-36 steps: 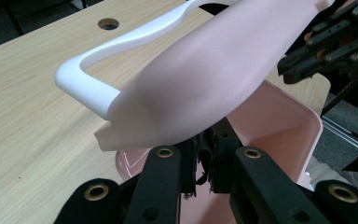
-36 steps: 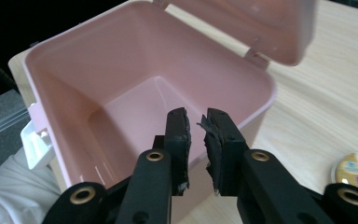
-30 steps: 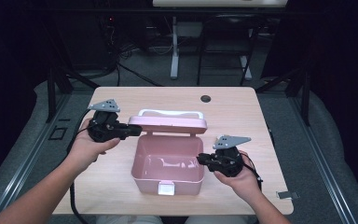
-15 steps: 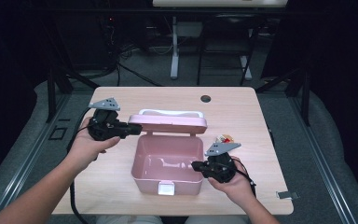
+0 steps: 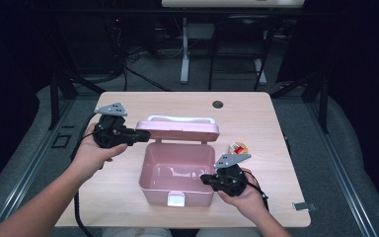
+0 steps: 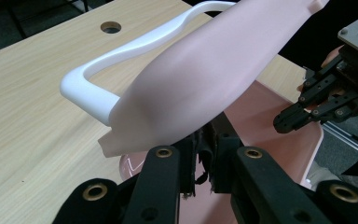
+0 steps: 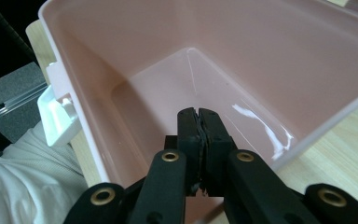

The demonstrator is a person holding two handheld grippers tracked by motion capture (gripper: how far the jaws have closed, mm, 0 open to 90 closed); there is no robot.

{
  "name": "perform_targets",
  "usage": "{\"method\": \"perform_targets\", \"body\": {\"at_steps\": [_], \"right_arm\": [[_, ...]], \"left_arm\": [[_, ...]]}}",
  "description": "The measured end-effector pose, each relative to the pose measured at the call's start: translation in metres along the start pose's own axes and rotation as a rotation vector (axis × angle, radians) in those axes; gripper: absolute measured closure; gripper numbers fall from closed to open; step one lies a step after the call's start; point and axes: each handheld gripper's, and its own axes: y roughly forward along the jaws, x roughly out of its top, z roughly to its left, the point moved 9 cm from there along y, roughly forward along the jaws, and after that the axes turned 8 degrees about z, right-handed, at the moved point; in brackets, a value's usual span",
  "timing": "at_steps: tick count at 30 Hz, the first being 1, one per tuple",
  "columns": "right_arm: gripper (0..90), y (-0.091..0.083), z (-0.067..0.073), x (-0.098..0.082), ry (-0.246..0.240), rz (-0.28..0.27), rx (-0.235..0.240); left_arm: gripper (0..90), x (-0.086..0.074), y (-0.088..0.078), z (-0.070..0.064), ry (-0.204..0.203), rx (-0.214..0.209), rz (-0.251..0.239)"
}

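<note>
The left gripper point(image 5: 145, 136) clamps its fingers on the raised lid point(image 5: 180, 130) while the right gripper point(image 5: 205, 178), fingers just closed empty, hovers inside the pink box point(image 5: 150, 185).

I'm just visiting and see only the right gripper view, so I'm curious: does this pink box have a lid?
Observer: Yes. The pink lid, with a white handle, stands raised at the back of the pink box.
Operator: What keeps it up?
Observer: The left gripper is clamped on the lid's left edge.
Operator: Is anything lying outside the box?
Observer: A small red and white object lies on the table, right of the box and apart from it.
</note>
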Motion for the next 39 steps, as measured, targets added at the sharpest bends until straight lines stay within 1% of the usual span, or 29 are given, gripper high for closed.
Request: {"method": "perform_targets", "body": {"at_steps": [8, 16, 18, 22, 23, 31, 36, 39], "right_arm": [[89.1, 0.0, 0.0, 0.0, -0.002, 0.0, 0.008], [89.4, 0.0, 0.0, 0.0, -0.007, 0.0, 0.009], [89.4, -0.001, -0.002, 0.0, -0.004, 0.0, 0.0], [89.3, -0.002, -0.004, -0.001, 0.008, -0.007, 0.004], [89.2, -0.002, -0.004, -0.001, 0.003, -0.007, 0.003], [89.2, -0.002, -0.004, -0.001, 0.007, -0.012, 0.007], [89.1, -0.002, -0.004, -0.001, 0.009, -0.021, 0.008], [89.1, -0.002, -0.004, -0.001, 0.008, -0.023, 0.008]], "left_arm": [[83.5, 0.002, 0.0, 0.001, -0.002, 0.004, 0.0], [83.3, 0.008, 0.0, 0.005, -0.011, 0.006, -0.013], [83.2, 0.009, 0.001, 0.005, -0.013, 0.008, -0.016], [83.0, 0.012, 0.0, 0.008, -0.016, 0.011, -0.018], [83.0, 0.014, 0.0, 0.01, -0.02, 0.017, -0.024], [83.0, 0.019, 0.001, 0.017, -0.031, 0.029, -0.027], [82.2, 0.019, 0.003, 0.02, -0.021, 0.044, -0.018], [82.2, 0.019, 0.004, 0.021, -0.026, 0.045, -0.018]]}}
